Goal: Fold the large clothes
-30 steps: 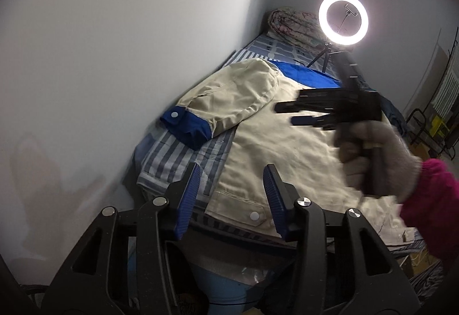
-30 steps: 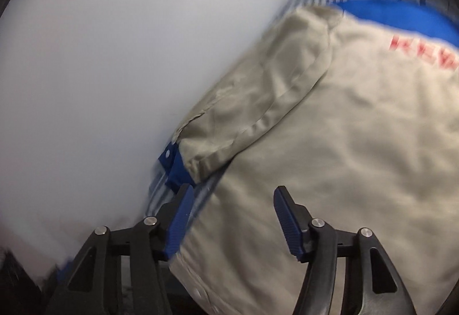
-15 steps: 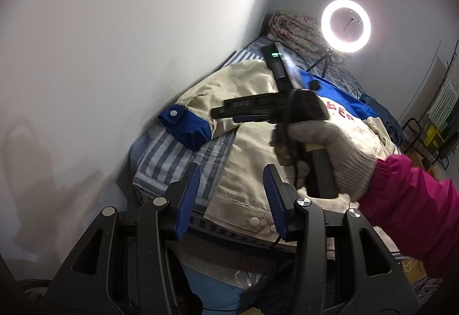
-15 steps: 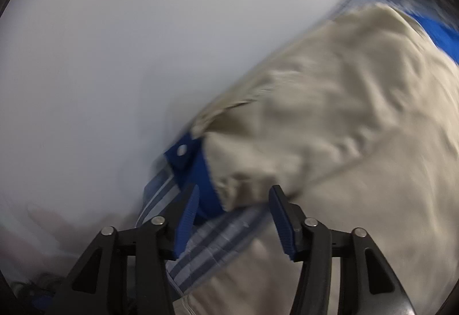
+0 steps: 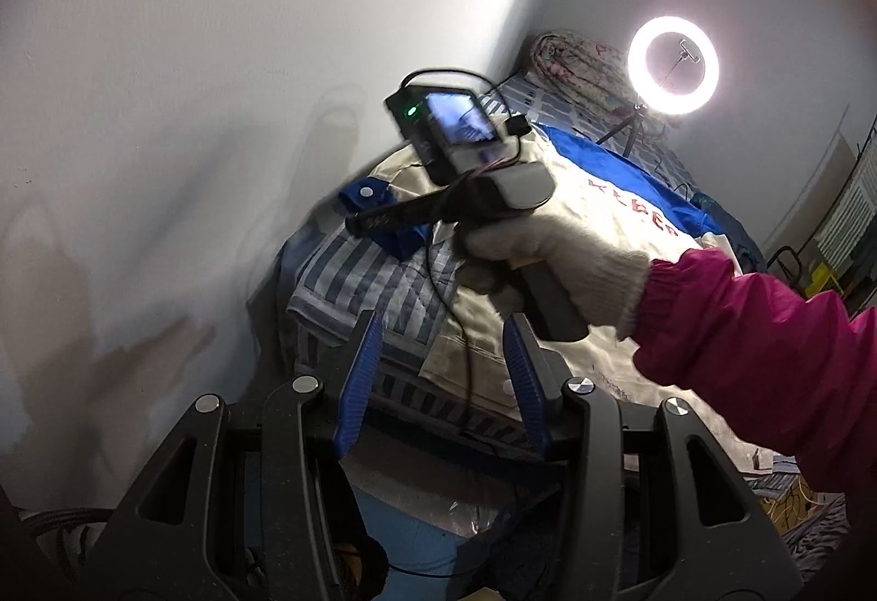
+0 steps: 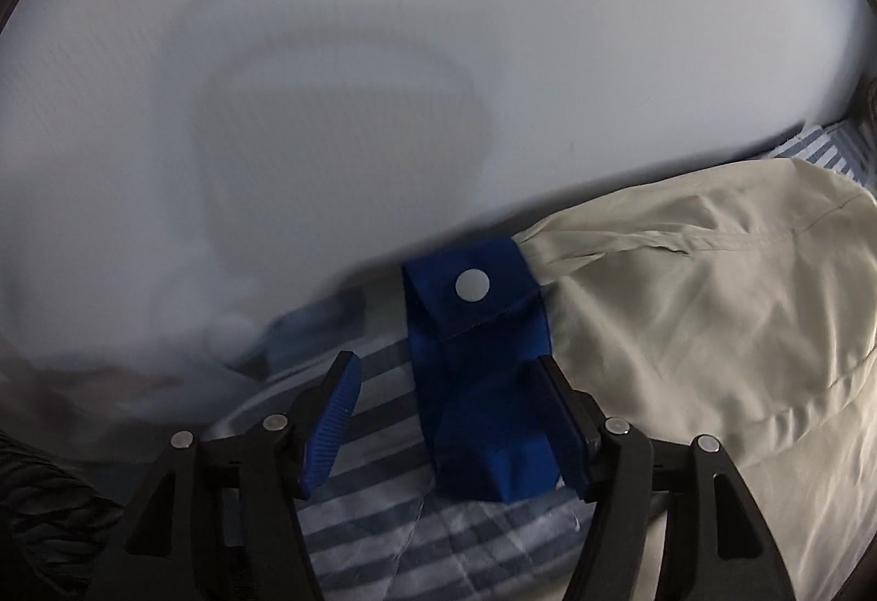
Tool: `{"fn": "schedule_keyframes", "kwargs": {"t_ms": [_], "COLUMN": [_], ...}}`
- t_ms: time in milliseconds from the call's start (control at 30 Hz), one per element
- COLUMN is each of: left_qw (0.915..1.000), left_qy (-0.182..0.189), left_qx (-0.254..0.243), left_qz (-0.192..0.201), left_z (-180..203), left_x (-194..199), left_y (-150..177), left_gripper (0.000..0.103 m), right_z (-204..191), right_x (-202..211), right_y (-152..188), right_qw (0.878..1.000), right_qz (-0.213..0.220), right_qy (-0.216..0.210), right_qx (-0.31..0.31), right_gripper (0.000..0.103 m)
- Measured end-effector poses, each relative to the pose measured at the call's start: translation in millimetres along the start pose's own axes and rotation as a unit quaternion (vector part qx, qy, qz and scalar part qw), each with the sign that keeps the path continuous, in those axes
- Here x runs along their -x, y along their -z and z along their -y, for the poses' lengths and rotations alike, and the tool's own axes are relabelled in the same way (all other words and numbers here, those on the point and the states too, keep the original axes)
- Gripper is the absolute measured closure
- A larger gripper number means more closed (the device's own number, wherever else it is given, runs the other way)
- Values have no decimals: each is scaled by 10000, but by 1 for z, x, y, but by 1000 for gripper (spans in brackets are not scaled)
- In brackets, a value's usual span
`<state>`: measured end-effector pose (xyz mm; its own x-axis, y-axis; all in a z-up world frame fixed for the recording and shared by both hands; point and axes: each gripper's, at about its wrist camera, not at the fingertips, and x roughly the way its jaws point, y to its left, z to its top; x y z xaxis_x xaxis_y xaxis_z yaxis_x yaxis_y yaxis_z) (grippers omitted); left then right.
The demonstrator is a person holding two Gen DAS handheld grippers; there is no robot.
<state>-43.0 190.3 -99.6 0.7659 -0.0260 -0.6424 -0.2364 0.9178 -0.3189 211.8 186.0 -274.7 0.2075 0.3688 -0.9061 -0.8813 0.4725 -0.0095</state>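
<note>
A beige jacket [image 5: 592, 239] lies spread on the striped bed [image 5: 351, 283] against the wall. The right gripper [image 6: 446, 415], jaws opening, straddles its blue cuff [image 6: 477, 382] without pressing it. The left gripper [image 5: 441, 376] hovers at the near hem, jaws apart and empty.

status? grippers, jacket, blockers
Right gripper opening, blue cuff between jaws, not pinched. Left gripper open, empty. Beige jacket flat on striped bed. Nothing blocking.
</note>
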Motion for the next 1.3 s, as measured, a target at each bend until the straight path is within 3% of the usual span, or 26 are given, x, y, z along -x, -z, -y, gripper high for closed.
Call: {"fn": "schedule_keyframes", "kwargs": {"t_ms": [167,233,300,500,733,833,933,1133,1300], "left_qw": [10000,10000,10000,9999,9998,9997,9996,9978,9940], "left_qy": [4,7,11,-22,-82,-45,32,318,453], "left_qx": [13,4,-8,-97,-192,-241,-288,-514,-796], "left_qz": [4,11,17,31,-8,-21,-61,-265,-591], "left_z": [-1,-2,-2,1,6,10,15,43,73], "left_x": [-1,0,0,0,-4,-5,-10,-38,-80], "left_y": [1,2,2,3,-2,-7,-18,-52,-86], "left_gripper": [56,56,56,56,56,56,56,56,56], "right_z": [-7,-8,-6,32,68,90,112,127,139], "right_x": [-27,-29,-34,-10,63,98,127,155,145], "right_y": [-7,-12,-16,-18,2,23,66,137,181], "right_qw": [9994,9988,9986,9946,9723,9553,9323,8980,8958], "right_qz": [-102,-81,-55,274,1292,1708,2060,2331,2170], "right_qy": [312,472,528,-115,-586,-753,-873,-858,-868], "right_qx": [86,110,-50,-996,-1860,-2294,-2840,-3631,-3779], "right_gripper": [35,42,62,98,101,101,101,103,103]}}
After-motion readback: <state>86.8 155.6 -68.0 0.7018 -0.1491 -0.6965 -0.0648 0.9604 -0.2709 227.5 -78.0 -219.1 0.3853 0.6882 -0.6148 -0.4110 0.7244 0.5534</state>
